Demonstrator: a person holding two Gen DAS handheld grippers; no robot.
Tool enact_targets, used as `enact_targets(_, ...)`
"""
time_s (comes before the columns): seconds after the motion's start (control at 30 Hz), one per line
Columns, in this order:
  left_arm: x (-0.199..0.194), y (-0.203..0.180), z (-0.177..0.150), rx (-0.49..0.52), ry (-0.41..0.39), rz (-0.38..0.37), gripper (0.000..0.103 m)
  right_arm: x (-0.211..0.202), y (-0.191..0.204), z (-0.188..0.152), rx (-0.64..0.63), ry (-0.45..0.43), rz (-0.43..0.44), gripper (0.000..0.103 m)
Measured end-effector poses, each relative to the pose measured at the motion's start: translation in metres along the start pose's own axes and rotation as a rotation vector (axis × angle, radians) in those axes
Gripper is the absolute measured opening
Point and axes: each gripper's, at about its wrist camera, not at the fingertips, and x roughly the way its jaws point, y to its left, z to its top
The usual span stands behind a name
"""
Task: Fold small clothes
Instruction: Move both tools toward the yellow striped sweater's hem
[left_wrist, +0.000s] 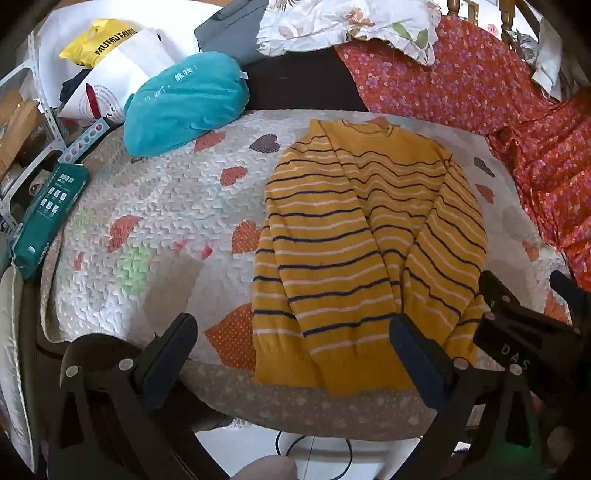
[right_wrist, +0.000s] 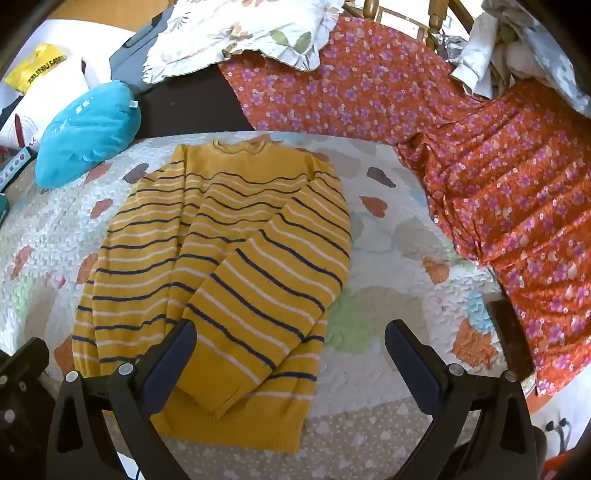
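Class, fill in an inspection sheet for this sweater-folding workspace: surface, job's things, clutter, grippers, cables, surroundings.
Surface: heart-patterned quilt, flat, spread on a bed.
Job's things: yellow striped sweater lying flat, both sleeves folded over the body, hem nearest the cameras.
Clutter: teal cushion, green box, yellow bag, orange floral fabric, floral pillow.
Grippers: left gripper open, near the hem; right gripper open, one finger over the sweater's hem.
Cables: black cable on the floor below.
Surroundings: wooden bedposts.

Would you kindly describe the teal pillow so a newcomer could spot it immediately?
Start at the heart-patterned quilt where the yellow striped sweater lies. At the quilt's far left corner sits the teal pillow. It is the only plain turquoise, plush item, with small white lettering.
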Motion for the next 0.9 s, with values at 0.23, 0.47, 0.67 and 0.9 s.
enact_targets(0.23, 0.001, -0.006, -0.023, 0.012, 0.032, 0.000, 0.103, 0.002, 0.000, -0.003, 0.001, 0.009, 0.002, 0.103)
enact_targets(0.47, 0.000, -0.013, -0.036, 0.035, 0.055, 0.054, 0.103, 0.009, -0.002, -0.011, -0.002, 0.034, -0.004, 0.103)
enact_targets(0.67, -0.020, -0.017, -0.038, 0.058, 0.018, 0.027, 0.103, 0.010, -0.013, -0.014, 0.023, 0.033, -0.031, 0.103)
enact_targets(0.9, -0.036, -0.023, -0.040, 0.088, -0.001, -0.025, 0.103, 0.010, -0.019, -0.012, 0.049, 0.019, -0.030, 0.103)
